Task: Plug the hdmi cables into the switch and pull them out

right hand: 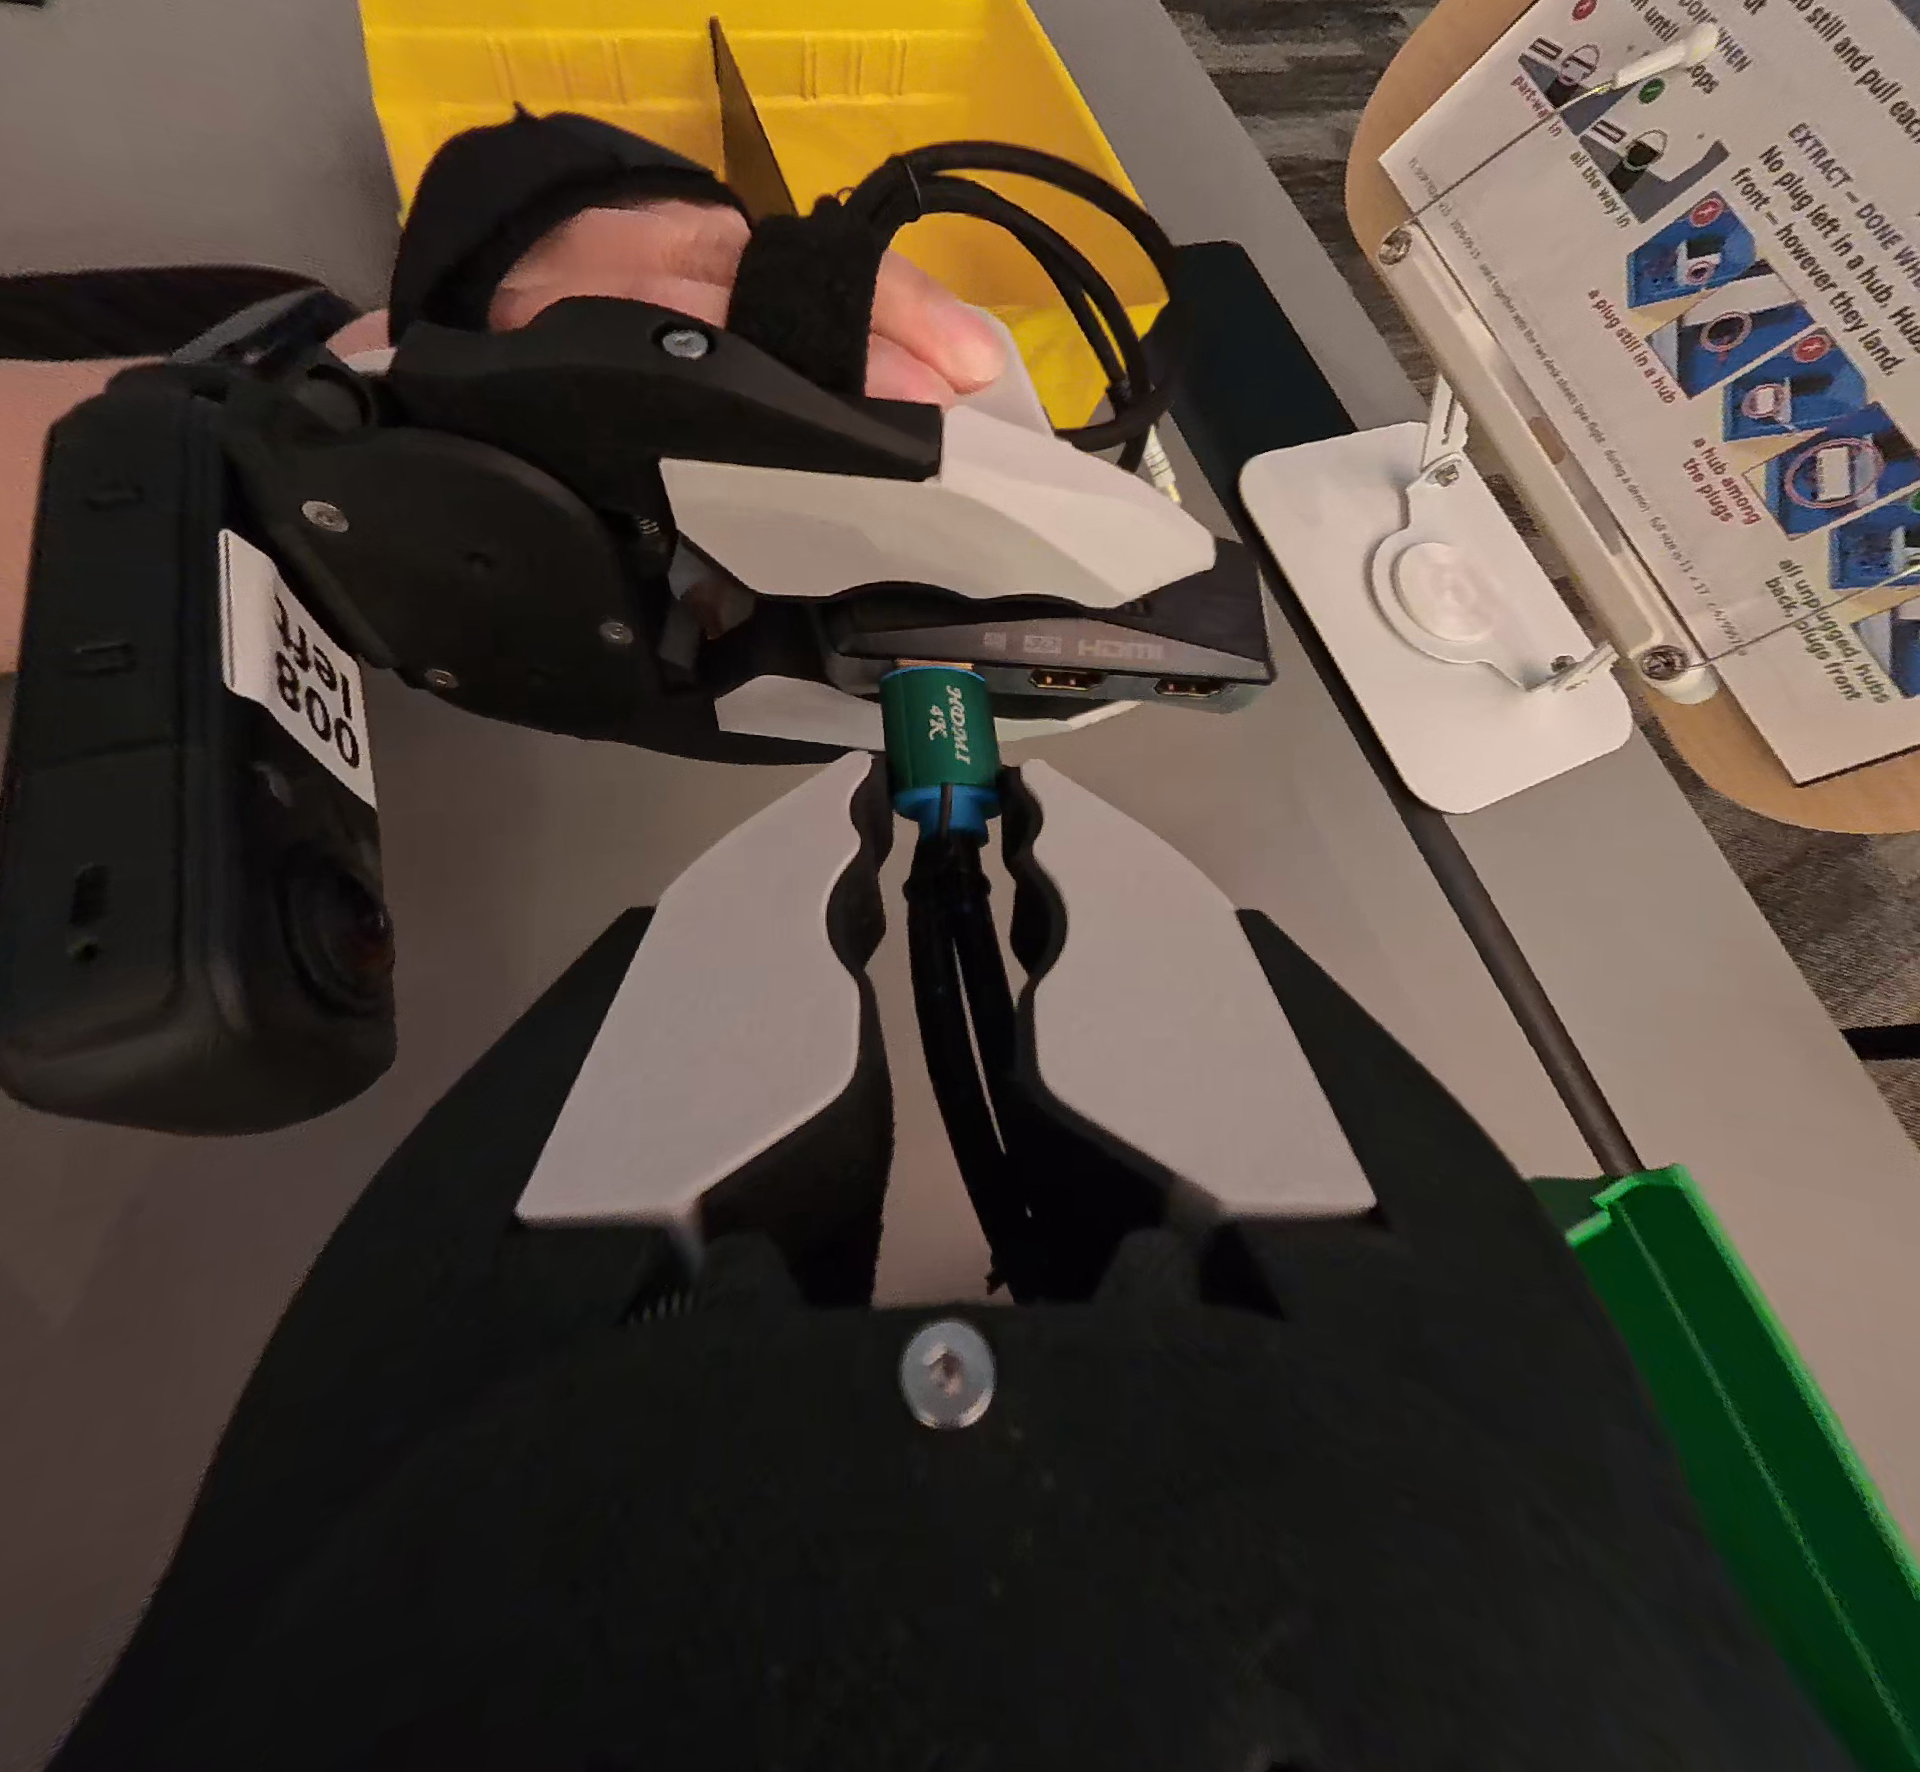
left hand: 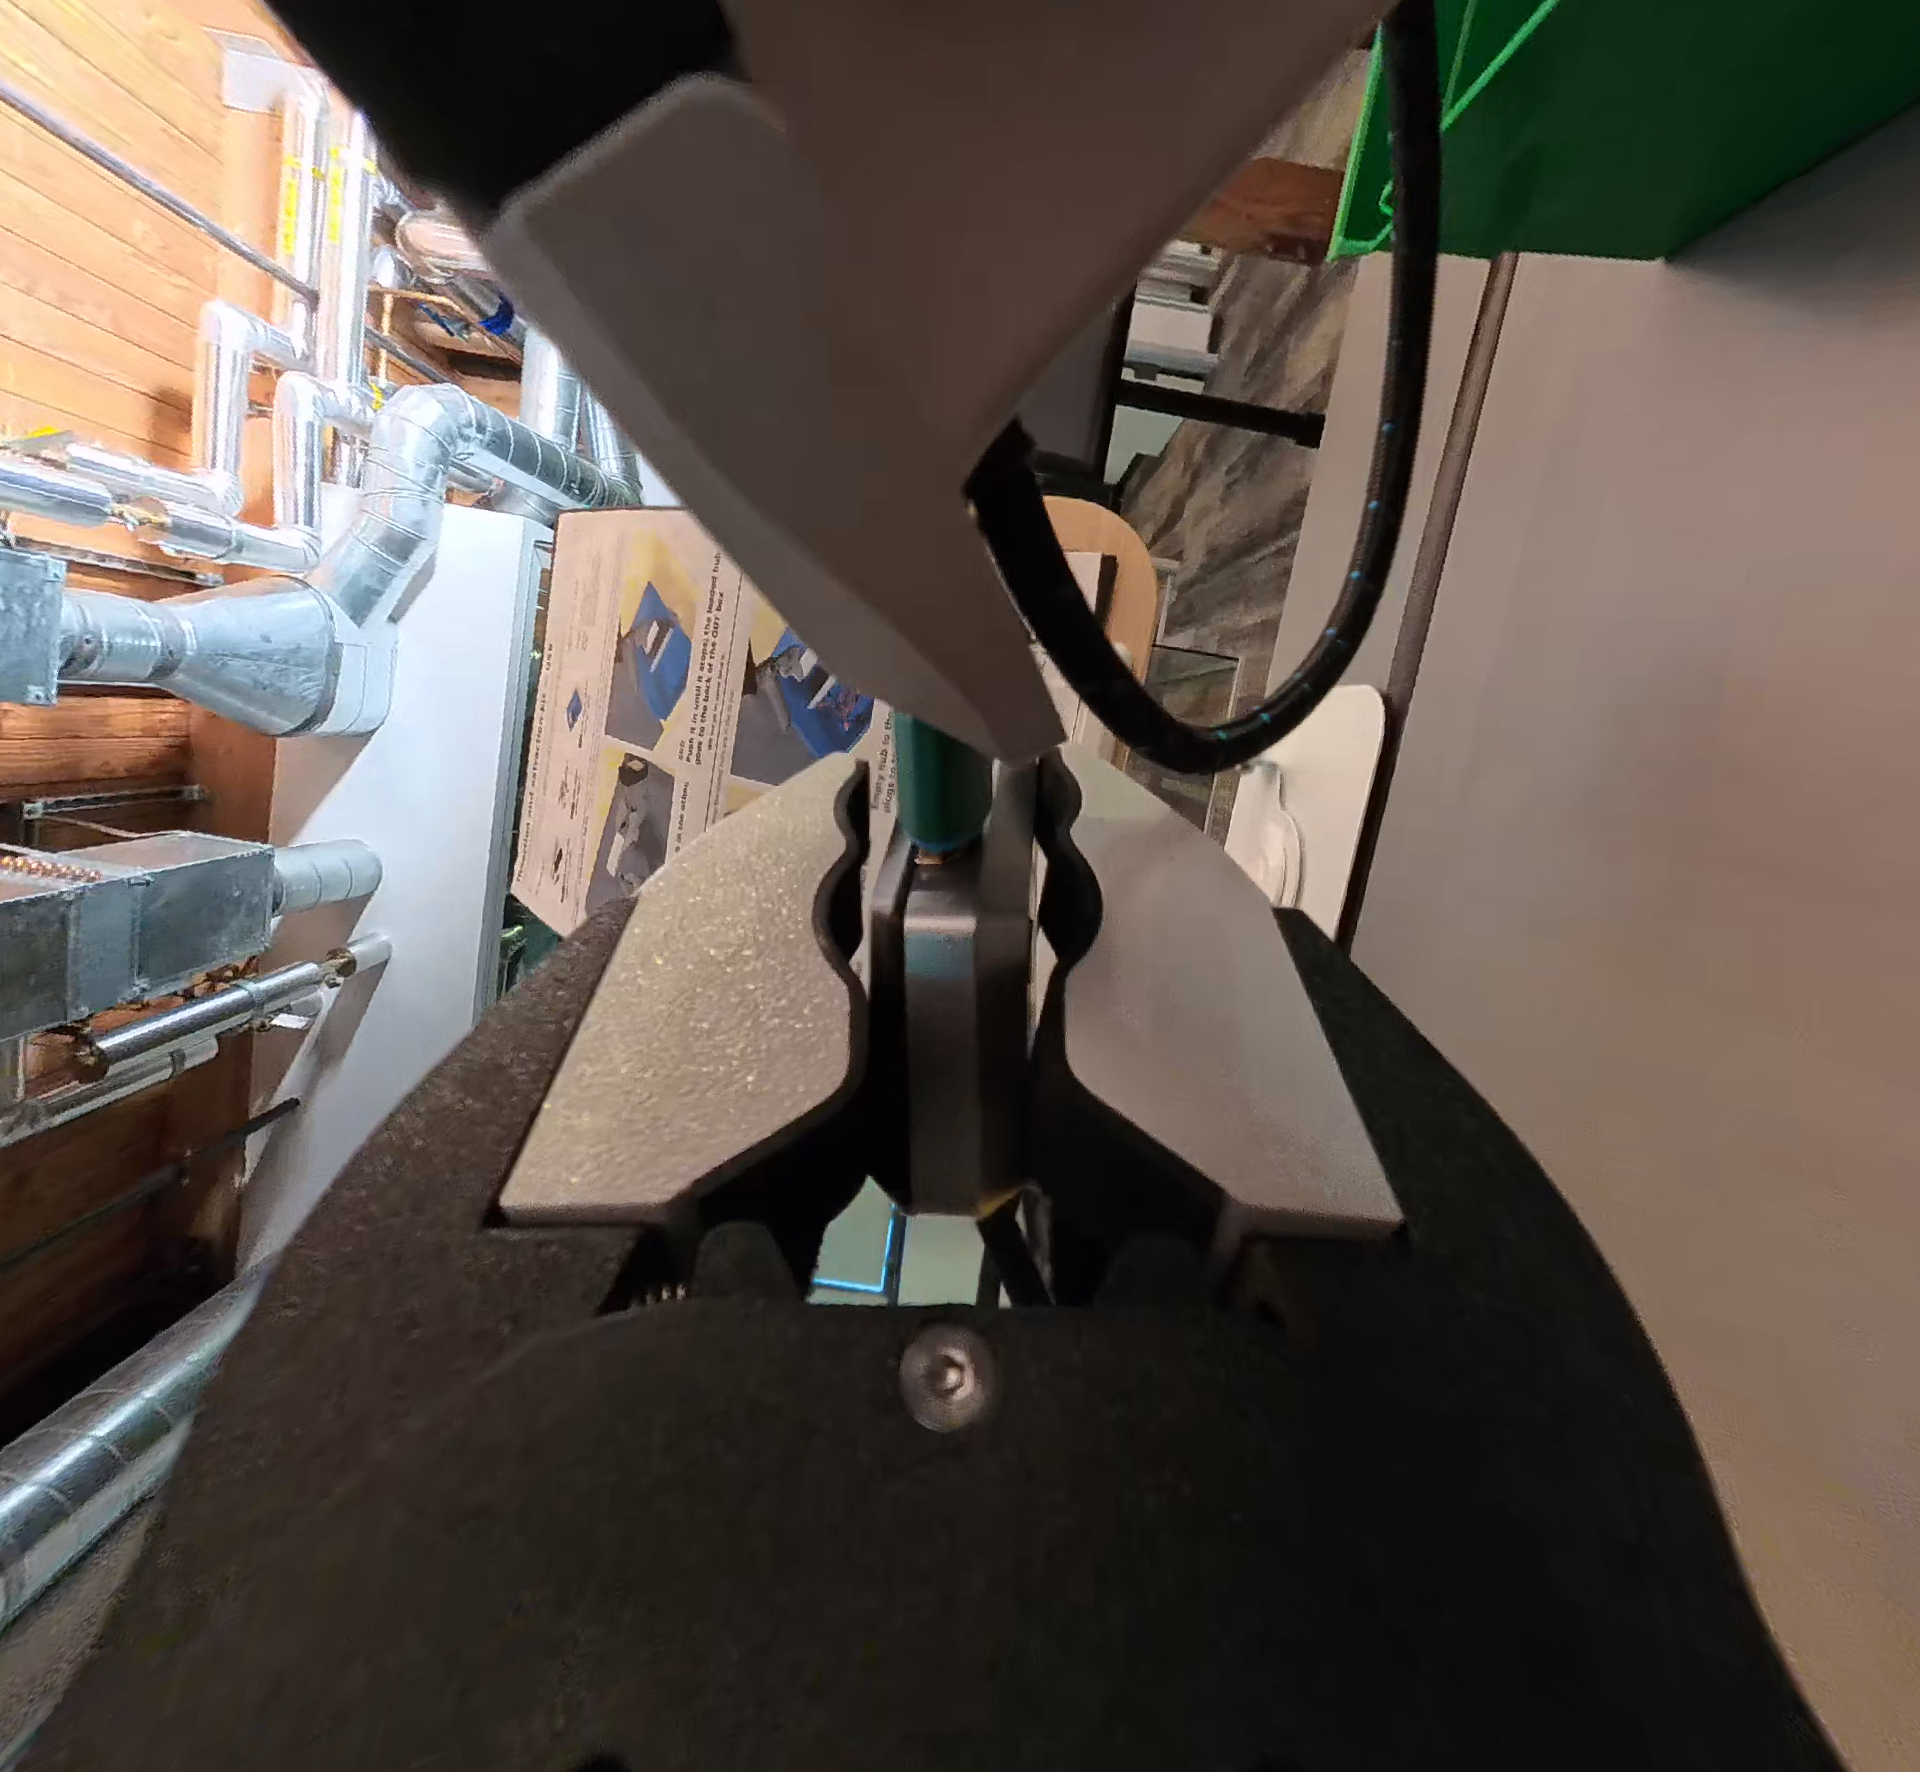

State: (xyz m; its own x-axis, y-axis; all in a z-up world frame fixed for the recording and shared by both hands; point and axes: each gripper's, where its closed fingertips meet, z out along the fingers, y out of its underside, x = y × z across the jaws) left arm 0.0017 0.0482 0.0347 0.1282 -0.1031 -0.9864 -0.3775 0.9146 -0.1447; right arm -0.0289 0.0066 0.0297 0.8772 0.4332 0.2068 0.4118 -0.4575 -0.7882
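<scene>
Right tongs (right hand: 940,792) pinch green plug (right hand: 935,720) collar, left tongs (right hand: 997,621) clamp light rigid switch (right hand: 1174,621); grip stiff shell, not floppy cable (right hand: 961,995).

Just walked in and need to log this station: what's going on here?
A person works two handheld grippers over a grey table. The left gripper clamps a flat black HDMI switch. The right gripper pinches the blue collar of a green-shelled HDMI plug, which sits at the switch's leftmost port. Two neighbouring ports are empty. A yellow plastic bin stands behind.
</scene>
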